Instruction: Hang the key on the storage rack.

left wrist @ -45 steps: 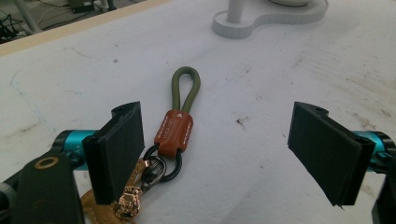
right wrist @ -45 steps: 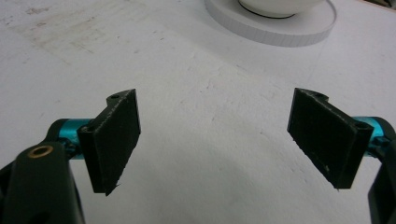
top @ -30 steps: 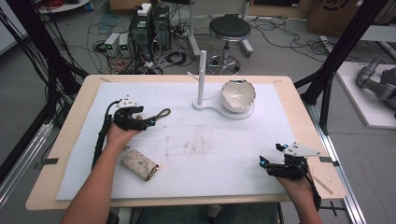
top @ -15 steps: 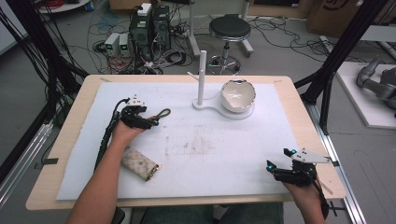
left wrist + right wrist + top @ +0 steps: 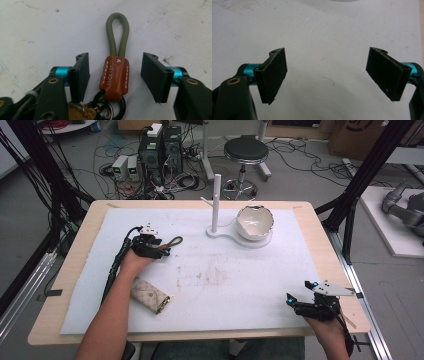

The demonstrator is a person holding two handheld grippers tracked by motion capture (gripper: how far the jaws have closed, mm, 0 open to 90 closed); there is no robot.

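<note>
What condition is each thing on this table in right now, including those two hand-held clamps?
Left gripper: jaws have just been closing, keychain between them, pads not touching it.
Right gripper: jaws wide open, nothing between them.
Keychain: lying flat on the mat.
Bowl: tilted on the white stand.
Pouch: lying on its side.

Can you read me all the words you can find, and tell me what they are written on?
"HICKAET", roughly: stamped along the brown leather tab of the keychain, below its green cord loop; the letters are small and run sideways, so the spelling is uncertain.
A small stitched cross sits at the top of the same tab; it is a mark, not a letter.
Box on the floor, far right: dark print, too blurred to read.
</note>
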